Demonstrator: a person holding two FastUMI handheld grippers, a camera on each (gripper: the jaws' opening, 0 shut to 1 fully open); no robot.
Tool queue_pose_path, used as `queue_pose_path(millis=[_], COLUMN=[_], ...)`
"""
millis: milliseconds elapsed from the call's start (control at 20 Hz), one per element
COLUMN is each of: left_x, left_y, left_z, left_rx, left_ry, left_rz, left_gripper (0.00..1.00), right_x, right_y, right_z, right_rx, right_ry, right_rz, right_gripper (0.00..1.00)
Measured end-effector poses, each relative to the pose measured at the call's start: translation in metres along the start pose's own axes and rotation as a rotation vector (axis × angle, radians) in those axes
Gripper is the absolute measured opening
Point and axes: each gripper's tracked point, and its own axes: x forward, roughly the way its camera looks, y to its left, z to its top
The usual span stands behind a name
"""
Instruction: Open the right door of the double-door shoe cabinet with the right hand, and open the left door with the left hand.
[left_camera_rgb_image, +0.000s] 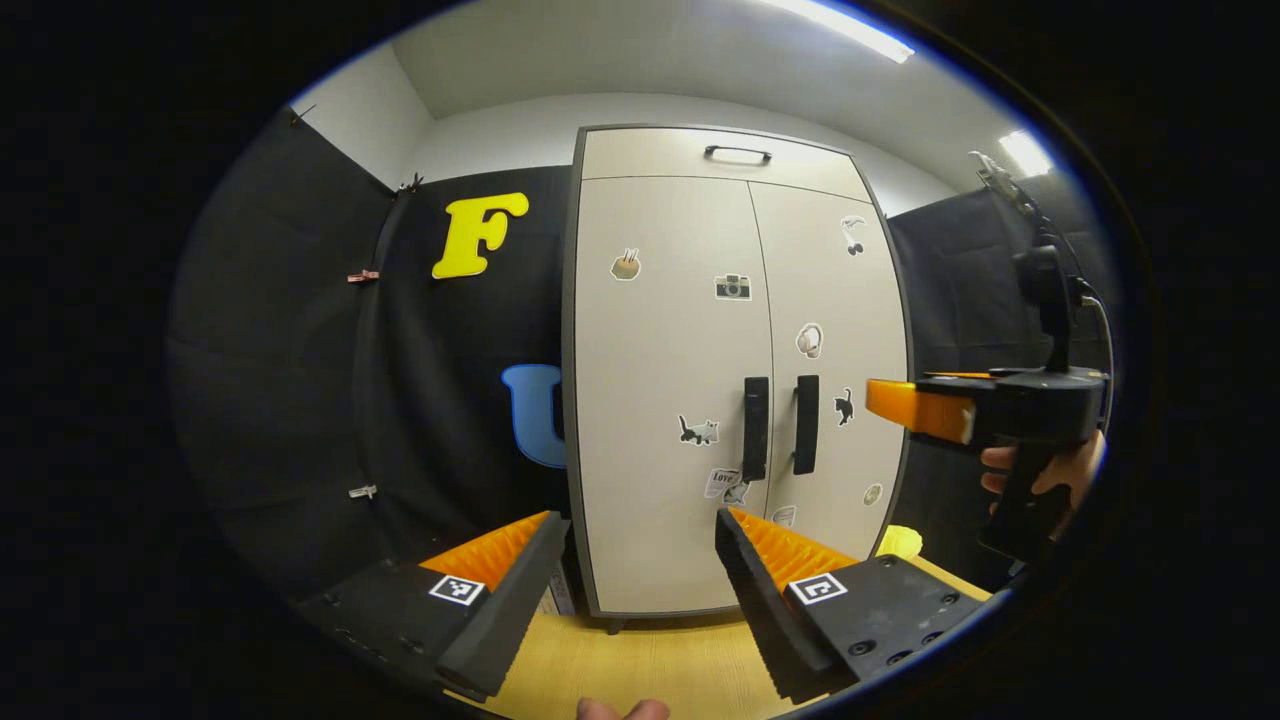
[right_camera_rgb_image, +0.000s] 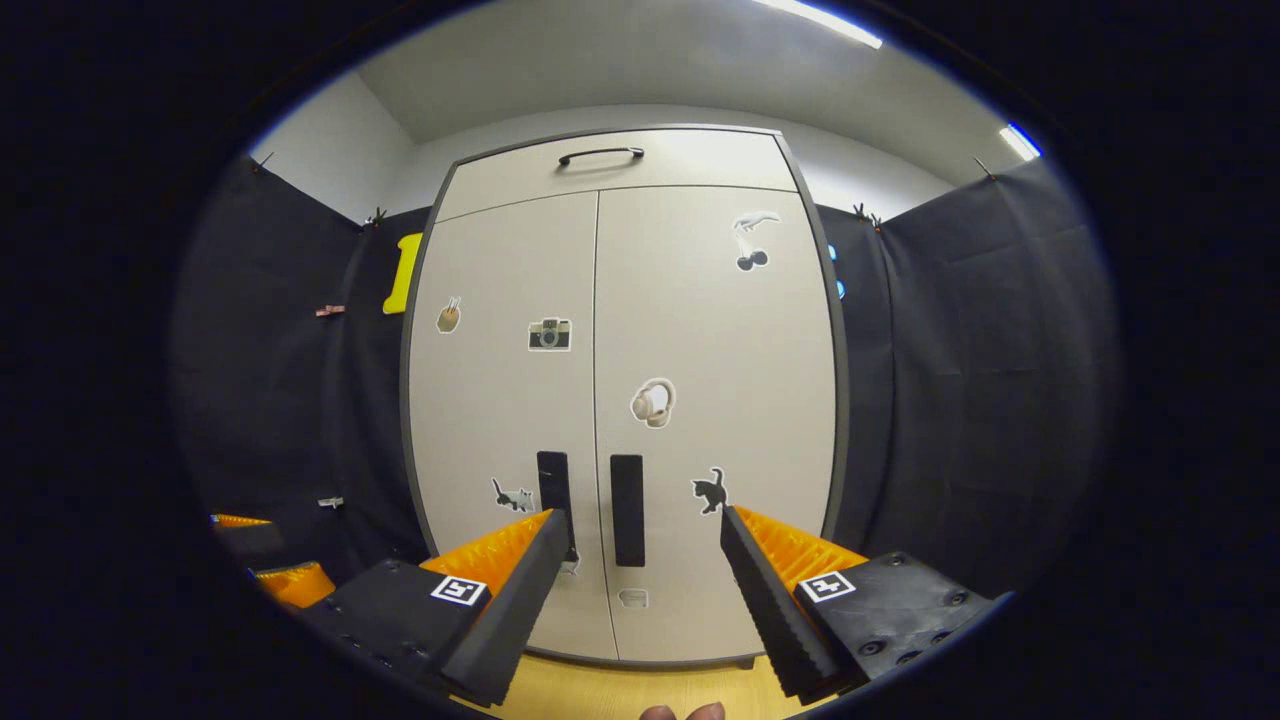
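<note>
The shoe cabinet (left_camera_rgb_image: 735, 370) stands upright on the wooden table (left_camera_rgb_image: 650, 670), both doors closed. The left gripper (left_camera_rgb_image: 640, 540) is level, fingers spread wide, aimed at the left door (left_camera_rgb_image: 660, 380), clear of it. The right gripper (right_camera_rgb_image: 640, 540), fingers likewise apart, faces the right door's handle (right_camera_rgb_image: 627, 510). In the left gripper view, a hand (left_camera_rgb_image: 1050, 475) holds the right gripper horizontally beside the cabinet.

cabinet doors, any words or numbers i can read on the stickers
"Love": on a sticker low on the left door; anything else printed on it is too small to read.
Camera sticker and cat sticker: pictures, no words.
</note>
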Motion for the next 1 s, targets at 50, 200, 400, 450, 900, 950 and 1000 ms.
queue_pose_path(millis=[50,200,400,450,900,950,1000], left_x=[-0.001,-0.003,-0.002,-0.003,0.001,0.001,0.001], left_y=[-0.001,0.001,0.005,0.006,0.018,0.018,0.019], left_z=[-0.001,-0.002,-0.006,-0.007,-0.014,-0.015,-0.016], left_rx=[-0.008,-0.015,-0.025,-0.029,-0.045,-0.047,-0.048], left_ry=[0.003,0.0,0.007,0.009,0.019,0.019,0.019], left_rz=[-0.004,-0.004,-0.003,-0.002,0.017,0.019,0.021], left_gripper=[0.95,0.95,0.95,0.95,0.95,0.95,0.95], right_x=[0.011,0.042,0.083,0.093,0.134,0.136,0.139], right_y=[0.002,0.008,0.008,0.006,0.01,0.01,0.009], right_z=[-0.004,-0.02,-0.048,-0.057,-0.072,-0.07,-0.068], right_rx=[0.004,0.009,0.024,0.032,0.048,0.03,0.013], right_ry=[0.011,0.041,0.093,0.113,0.127,0.119,0.11], right_rz=[-0.005,-0.008,-0.029,-0.044,-0.079,-0.085,-0.095], right_gripper=[0.97,0.97,0.97,0.98,0.63,0.61,0.6])
